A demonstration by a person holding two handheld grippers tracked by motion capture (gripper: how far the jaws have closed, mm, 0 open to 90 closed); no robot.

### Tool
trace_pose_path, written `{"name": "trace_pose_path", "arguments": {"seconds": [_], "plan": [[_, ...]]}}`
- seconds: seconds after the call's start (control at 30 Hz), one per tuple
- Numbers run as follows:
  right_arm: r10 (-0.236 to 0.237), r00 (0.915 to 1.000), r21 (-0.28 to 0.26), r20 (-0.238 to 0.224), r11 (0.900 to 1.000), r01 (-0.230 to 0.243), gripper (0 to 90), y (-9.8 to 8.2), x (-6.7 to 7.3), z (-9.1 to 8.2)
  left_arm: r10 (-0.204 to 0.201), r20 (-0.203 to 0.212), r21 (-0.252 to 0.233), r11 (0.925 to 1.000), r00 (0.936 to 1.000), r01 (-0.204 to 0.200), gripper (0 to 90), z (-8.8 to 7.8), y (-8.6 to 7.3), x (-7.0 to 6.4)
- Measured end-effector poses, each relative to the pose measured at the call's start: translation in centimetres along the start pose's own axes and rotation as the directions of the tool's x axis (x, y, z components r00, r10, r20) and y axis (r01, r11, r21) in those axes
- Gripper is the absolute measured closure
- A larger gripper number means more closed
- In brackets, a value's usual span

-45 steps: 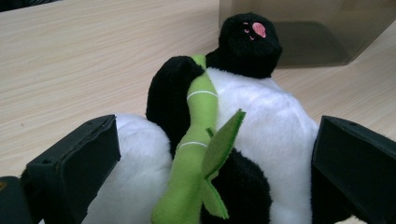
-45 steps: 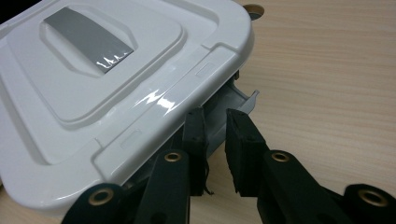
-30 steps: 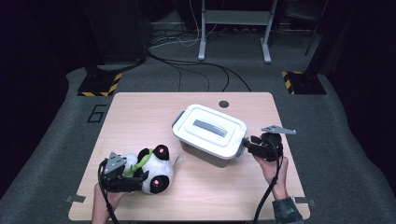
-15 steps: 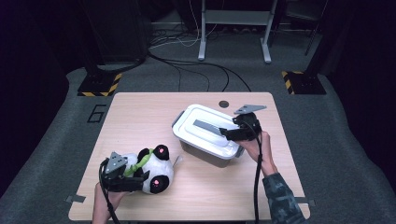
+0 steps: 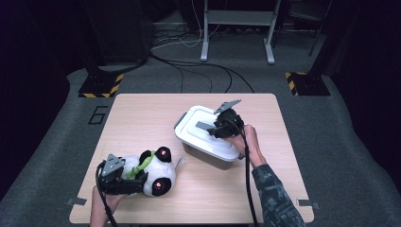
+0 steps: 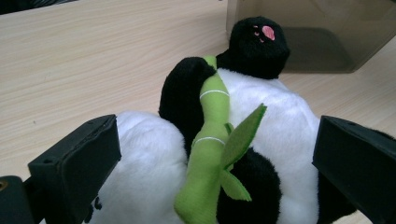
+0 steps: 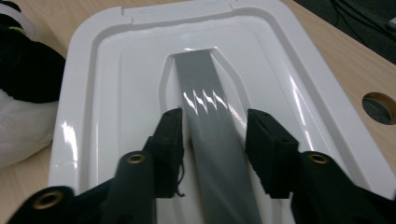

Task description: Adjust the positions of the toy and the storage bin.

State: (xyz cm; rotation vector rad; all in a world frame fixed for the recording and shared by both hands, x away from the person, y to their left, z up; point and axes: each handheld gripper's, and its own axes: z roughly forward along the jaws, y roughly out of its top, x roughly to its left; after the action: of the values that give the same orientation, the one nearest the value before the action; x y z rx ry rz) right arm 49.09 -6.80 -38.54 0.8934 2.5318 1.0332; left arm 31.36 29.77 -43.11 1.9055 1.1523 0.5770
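Right gripper view: right gripper (image 7: pixel 215 135) straddles the grey handle (image 7: pixel 210 116) of the box lid (image 7: pixel 93 107), its jaws just closing, not yet pinching. Lid looks light, stiff, glossy-slippery. Left gripper (image 6: pixel 210 163), at seven o'clock, clasps the soft panda (image 6: pixel 280 135).

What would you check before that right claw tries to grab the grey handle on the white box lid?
1. Right gripper straddles the grey handle, one jaw on each side: ok.
2. Its jaws, just closing, press the handle: not yet; small gaps remain.
3. Lid sits flat on the box: ok.
4. Whether the lid is latched: cannot tell.
5. Left gripper has the panda toy between its jaws, away from the lid: ok.
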Motion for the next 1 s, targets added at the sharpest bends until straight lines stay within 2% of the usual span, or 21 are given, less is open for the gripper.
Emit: {"name": "trace_pose_path", "arguments": {"seconds": [0.03,0.2,0.23,0.33,0.47,0.57,0.7,0.83,1.0], "plan": [[-0.001,1.0000,-0.002,0.007,1.000,0.001,61.7,0.0,0.0,-0.1,0.000,0.001,0.002,1.0000,1.0000,0.000,0.5,0.0,0.0,0.0],[0.014,0.9998,0.007,0.016,1.000,-0.014,63.3,0.0,0.0,-0.2,0.002,0.007,0.003,1.0000,1.0000,-0.002,0.5,0.2,0.0,-0.1],[0.018,0.9992,0.002,0.036,1.000,-0.018,63.7,0.0,0.1,-0.1,0.001,0.007,0.003,1.0000,1.0000,-0.001,0.6,0.2,0.0,-0.2],[0.026,0.9979,-0.009,0.059,1.000,-0.026,64.3,0.0,0.2,-0.1,-0.002,0.006,0.003,1.0000,1.0000,0.002,0.7,0.2,-0.1,-0.1],[0.062,0.9966,-0.004,0.055,0.998,-0.061,64.6,0.0,0.3,-0.1,-0.007,0.000,-0.008,0.9999,1.0000,0.007,0.7,0.1,-0.2,0.0],[0.064,0.9964,0.007,0.056,0.998,-0.065,65.7,0.2,0.8,-0.1,-0.007,0.001,-0.006,1.0000,1.0000,0.007,0.7,0.1,-0.2,0.0],[0.048,0.9975,0.008,0.052,0.999,-0.049,66.1,0.2,1.5,-0.1,-0.003,0.001,-0.011,0.9999,1.0000,0.003,0.7,0.1,-0.1,-0.2],[0.051,0.9981,-0.004,0.035,0.999,-0.051,65.3,0.2,1.1,0.1,-0.001,0.001,-0.008,1.0000,1.0000,0.001,0.7,0.1,0.0,-0.3],[0.024,0.9996,0.018,0.016,1.000,-0.024,65.1,0.6,0.9,0.2,0.004,0.003,-0.001,1.0000,1.0000,-0.004,0.8,0.1,0.1,-0.3]]}}
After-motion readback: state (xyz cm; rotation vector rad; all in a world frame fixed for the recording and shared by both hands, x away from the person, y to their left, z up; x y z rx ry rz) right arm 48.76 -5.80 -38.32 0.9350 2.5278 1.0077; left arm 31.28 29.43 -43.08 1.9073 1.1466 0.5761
